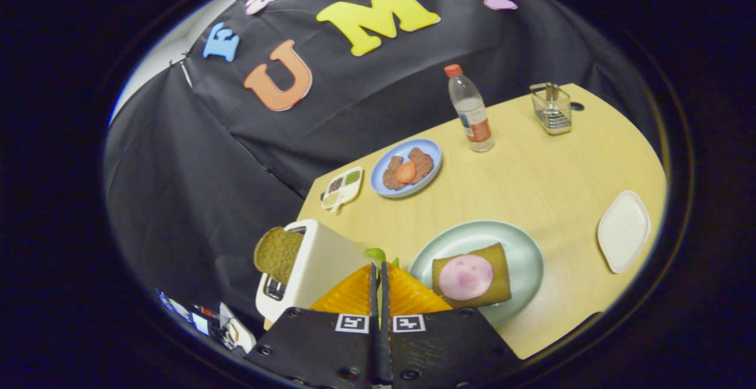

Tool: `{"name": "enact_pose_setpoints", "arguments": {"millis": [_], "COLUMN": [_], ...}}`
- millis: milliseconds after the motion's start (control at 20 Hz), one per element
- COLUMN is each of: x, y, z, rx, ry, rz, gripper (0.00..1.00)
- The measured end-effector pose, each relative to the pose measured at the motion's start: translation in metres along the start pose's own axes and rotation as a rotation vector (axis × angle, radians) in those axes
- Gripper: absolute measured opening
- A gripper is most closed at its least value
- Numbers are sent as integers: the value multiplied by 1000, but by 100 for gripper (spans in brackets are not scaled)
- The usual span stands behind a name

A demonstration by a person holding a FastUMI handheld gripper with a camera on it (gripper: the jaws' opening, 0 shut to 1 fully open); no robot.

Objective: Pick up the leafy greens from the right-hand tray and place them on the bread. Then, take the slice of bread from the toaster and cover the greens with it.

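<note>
leafy greens (pixel 374 254) pinched between closed fingers (pixel 354 291) above wooden table (pixel 531 182)

The supporting surface is a light wood-grain table (pixel 531 182). The following items rest directly on it. A white toaster (pixel 316 265) stands at the near corner, just left of the fingers. A pale green plate (pixel 520 253) sits just right of the fingers. A white tray (pixel 623 231) lies to the right of that plate, well apart from it. Beyond the toaster lies a small divided dish (pixel 342 188), with a blue plate (pixel 384 188) just beside it. A clear bottle (pixel 471 110) with a red cap stands upright beyond the blue plate. A wire holder (pixel 551 108) stands at the far corner.
</note>
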State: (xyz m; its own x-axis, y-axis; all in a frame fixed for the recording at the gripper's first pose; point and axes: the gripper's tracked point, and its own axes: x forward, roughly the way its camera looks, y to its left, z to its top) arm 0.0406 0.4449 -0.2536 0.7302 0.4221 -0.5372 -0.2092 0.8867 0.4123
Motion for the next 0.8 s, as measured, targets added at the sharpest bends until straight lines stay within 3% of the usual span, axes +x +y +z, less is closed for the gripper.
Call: {"name": "enact_pose_setpoints", "arguments": {"millis": [400, 800], "x": [13, 17], "y": [-91, -115], "z": [1, -2], "rx": [-110, -243], "ry": [0, 18], "rz": [-176, -251], "gripper": [0, 0]}}
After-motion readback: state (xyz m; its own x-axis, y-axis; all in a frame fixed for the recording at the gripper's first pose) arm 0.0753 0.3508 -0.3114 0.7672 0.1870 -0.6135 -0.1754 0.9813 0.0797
